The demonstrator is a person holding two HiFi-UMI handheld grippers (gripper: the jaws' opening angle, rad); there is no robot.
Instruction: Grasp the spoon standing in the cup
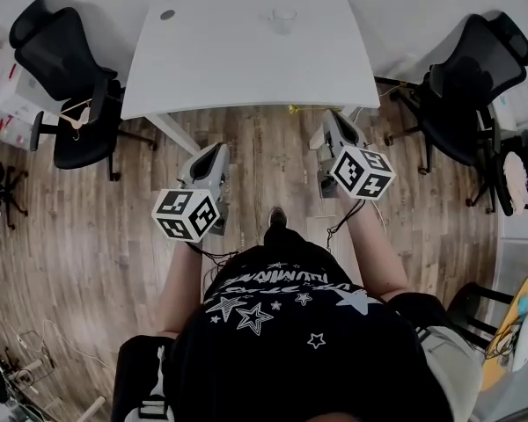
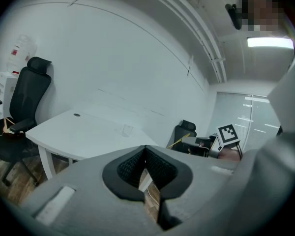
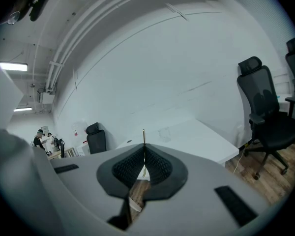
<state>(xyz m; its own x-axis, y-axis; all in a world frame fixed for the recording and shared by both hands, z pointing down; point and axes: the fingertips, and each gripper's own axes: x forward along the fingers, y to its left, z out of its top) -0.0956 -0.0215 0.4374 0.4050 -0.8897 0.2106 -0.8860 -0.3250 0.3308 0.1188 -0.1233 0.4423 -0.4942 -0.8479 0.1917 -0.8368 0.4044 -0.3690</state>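
A: Left gripper [image 2: 145, 147] and right gripper [image 3: 144, 147] both pinched shut, empty; cup [image 1: 284, 16] top centre of head view, on far table [image 1: 238, 69]; spoon too small to see

B: Could reach it shut, nudge cup, topple spoon

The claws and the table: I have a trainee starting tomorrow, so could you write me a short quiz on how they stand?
1. True or false: the clear cup stands on the white table.
2. How do the jaws of the right claw stand in its own view? A: wide apart. B: together. C: out of view.
3. Fill in the gap: in the head view, the left claw and the right claw are short of the table, over the ___ floor.

Key: 1 true; 2 B; 3 wooden.
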